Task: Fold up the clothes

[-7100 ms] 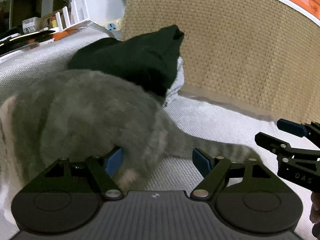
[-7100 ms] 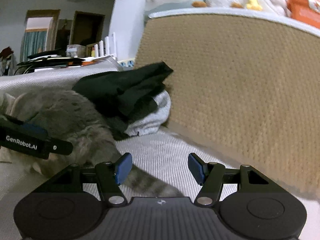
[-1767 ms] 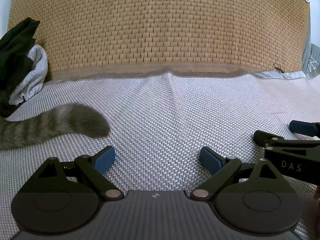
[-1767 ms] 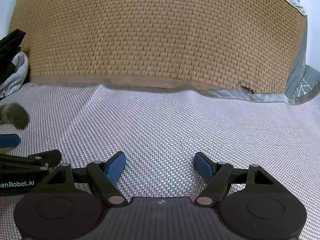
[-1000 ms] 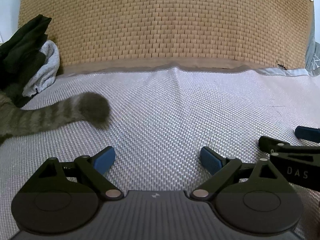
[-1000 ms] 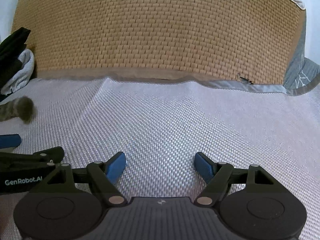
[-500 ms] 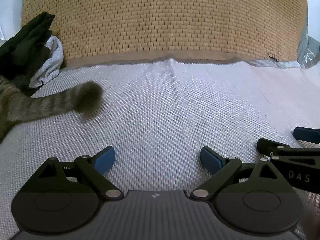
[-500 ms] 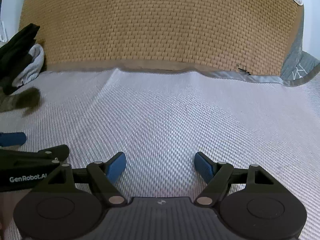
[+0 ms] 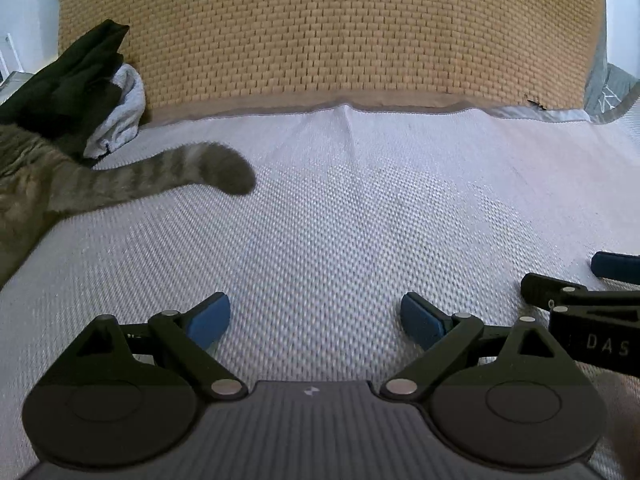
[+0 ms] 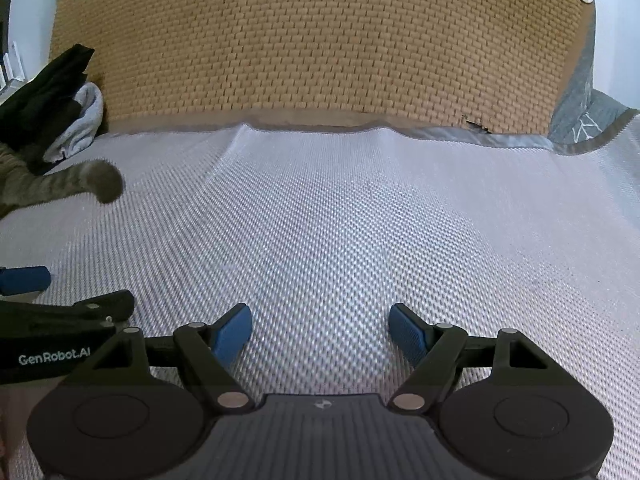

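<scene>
A pile of clothes lies at the far left against the headboard: black garments [image 9: 68,84] on top of a light grey one [image 9: 120,120]; it also shows in the right wrist view [image 10: 44,92]. My left gripper [image 9: 316,320] is open and empty, low over the woven grey mat [image 9: 340,220]. My right gripper [image 10: 320,330] is open and empty over the same mat [image 10: 360,220]. The two grippers are side by side; the right one shows at the left view's right edge [image 9: 588,292], the left one at the right view's left edge [image 10: 60,300].
A grey tabby cat [image 9: 24,184] lies at the left, its striped tail [image 9: 180,172] stretched over the mat toward the middle. A woven tan headboard [image 9: 340,40] stands behind the mat. A grey patterned cloth [image 10: 580,120] lies at the far right.
Both views have swung slightly left, so more of the clothes pile and the cat shows. The cat's tail has flicked and reaches further across the mat. Both grippers stay open.
</scene>
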Available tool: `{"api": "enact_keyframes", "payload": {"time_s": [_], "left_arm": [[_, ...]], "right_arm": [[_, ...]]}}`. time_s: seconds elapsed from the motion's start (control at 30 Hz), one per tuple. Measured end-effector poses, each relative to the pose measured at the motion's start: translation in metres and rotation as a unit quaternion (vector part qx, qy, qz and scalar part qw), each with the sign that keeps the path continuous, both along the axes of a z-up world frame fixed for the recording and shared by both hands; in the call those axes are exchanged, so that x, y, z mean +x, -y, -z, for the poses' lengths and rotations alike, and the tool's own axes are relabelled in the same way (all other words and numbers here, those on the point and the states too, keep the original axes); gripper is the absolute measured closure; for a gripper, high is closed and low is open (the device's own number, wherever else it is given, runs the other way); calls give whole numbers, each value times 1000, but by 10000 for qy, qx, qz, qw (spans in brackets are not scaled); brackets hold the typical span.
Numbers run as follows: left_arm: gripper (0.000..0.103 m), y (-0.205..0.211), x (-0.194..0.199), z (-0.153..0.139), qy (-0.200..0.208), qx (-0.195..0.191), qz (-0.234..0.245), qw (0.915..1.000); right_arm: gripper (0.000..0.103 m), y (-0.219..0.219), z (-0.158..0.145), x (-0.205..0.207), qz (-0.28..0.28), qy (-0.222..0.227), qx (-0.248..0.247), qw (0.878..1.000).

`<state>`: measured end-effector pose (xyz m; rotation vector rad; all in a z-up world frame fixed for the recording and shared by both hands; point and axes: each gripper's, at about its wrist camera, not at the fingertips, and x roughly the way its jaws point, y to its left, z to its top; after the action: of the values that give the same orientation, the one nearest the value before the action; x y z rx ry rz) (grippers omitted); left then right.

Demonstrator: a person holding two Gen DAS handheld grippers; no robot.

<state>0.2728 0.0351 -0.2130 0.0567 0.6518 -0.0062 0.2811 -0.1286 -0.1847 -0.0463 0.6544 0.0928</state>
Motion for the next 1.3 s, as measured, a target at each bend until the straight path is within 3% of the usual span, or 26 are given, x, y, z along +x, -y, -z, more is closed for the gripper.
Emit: {"api": "enact_keyframes", "payload": {"time_s": [0.53, 1.07, 1.3], "left_arm": [[8, -7, -54, 1, 4, -4, 8, 10000], [8, -10, -103, -13, -305, -40, -106, 9995], [13, -13, -123, -26, -370, -162, -139, 9991]], "right_arm": [[24, 4, 0, -51, -128, -132, -40, 9998], [24, -2, -13, -91, 4, -598, -40, 9982], [35, 4, -21, -115, -52, -609, 78, 9981]]}}
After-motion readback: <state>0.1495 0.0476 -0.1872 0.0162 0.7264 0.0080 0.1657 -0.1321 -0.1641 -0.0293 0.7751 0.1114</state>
